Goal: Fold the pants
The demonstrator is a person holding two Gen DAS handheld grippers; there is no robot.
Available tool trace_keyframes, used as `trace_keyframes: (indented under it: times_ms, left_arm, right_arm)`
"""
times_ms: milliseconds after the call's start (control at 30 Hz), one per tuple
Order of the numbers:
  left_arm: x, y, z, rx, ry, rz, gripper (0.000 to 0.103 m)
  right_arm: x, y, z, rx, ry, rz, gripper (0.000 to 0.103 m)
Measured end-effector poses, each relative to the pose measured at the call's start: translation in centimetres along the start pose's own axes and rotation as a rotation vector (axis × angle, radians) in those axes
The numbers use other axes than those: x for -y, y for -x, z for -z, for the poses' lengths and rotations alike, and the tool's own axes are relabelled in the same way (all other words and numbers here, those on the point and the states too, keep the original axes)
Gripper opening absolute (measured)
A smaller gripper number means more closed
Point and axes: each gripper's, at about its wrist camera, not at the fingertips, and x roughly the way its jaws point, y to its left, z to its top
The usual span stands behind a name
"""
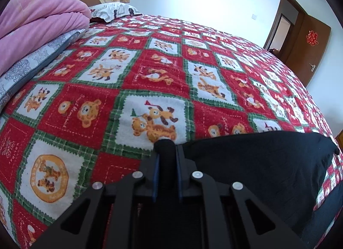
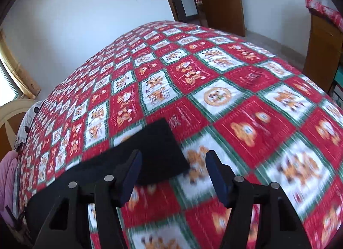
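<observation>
The black pants (image 1: 257, 163) lie on the red, white and green patterned bedspread (image 1: 150, 66), spreading right of my left gripper. My left gripper (image 1: 166, 148) is shut on a bunched fold of the pants, which pokes out between the blue pads. In the right wrist view the pants (image 2: 154, 146) stretch from the lower left to a squared end at centre. My right gripper (image 2: 173, 167) is open and empty, just above the bedspread (image 2: 235, 99), with the pants' end under its left finger (image 2: 133, 171). That view is motion-blurred.
A folded pink blanket (image 1: 36, 26) and a grey patterned quilt (image 1: 32, 62) lie at the head of the bed, with a pillow (image 1: 113, 10) behind. A brown door (image 1: 304, 41) stands open beyond the bed. A wooden cabinet (image 2: 321, 51) stands at the right.
</observation>
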Motion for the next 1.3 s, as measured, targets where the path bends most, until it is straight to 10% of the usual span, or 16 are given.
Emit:
trace_keyframes:
  times_ms: [433, 633, 1300]
  left_arm:
    - [0.4, -0.2, 0.0, 0.008, -0.025, -0.028, 0.013]
    - [1.5, 0.2, -0.2, 0.028, -0.073, -0.07, 0.011]
    - [0.1, 8.6, 0.2, 0.296, -0.001, 0.144, 0.011]
  right_arm:
    - [-2.8, -10.6, -4.0, -0.152, 0.125, -0.02, 0.063]
    - [-4.4, -12.4, -3.4, -0.18, 0.229, -0.012, 0.013]
    - [-3.4, 5.3, -2.4, 0.297, 0.238, -0.177, 0.01]
